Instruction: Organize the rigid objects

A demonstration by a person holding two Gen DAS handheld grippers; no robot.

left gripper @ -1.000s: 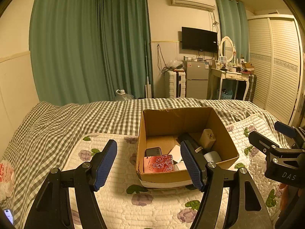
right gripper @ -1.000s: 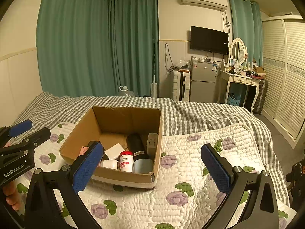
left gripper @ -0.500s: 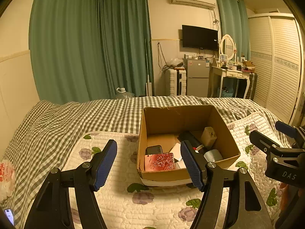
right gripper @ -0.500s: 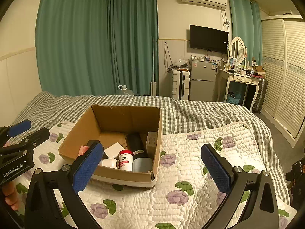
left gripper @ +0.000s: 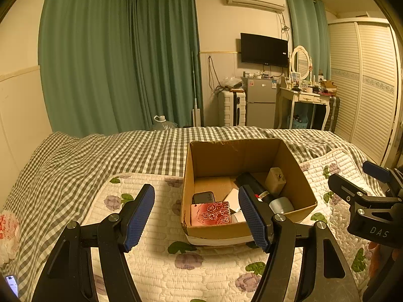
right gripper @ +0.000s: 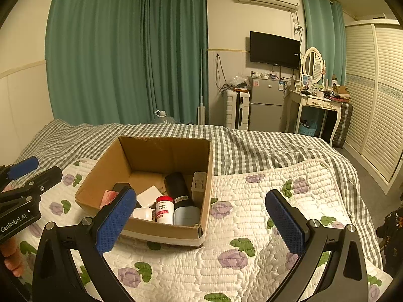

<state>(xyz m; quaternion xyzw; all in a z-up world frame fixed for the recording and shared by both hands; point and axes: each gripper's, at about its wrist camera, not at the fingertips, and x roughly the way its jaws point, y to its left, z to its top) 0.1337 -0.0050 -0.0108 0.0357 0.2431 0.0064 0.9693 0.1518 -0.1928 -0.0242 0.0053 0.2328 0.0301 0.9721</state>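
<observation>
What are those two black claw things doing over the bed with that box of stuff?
A person is holding a gripper in each hand above the flowered quilt. The left gripper and the right gripper are both open and empty, hovering just in front of a cardboard box. Inside it sit a red-capped bottle, a black cylinder and a pink rose-patterned case, among other things. Nothing is being touched.

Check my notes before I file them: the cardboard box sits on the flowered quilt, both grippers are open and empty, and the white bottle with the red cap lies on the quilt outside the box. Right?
One slip: the white bottle with the red cap stands inside the cardboard box, as the right wrist view shows. The box does sit on the flowered quilt, and the left gripper and right gripper are open and empty.
</observation>
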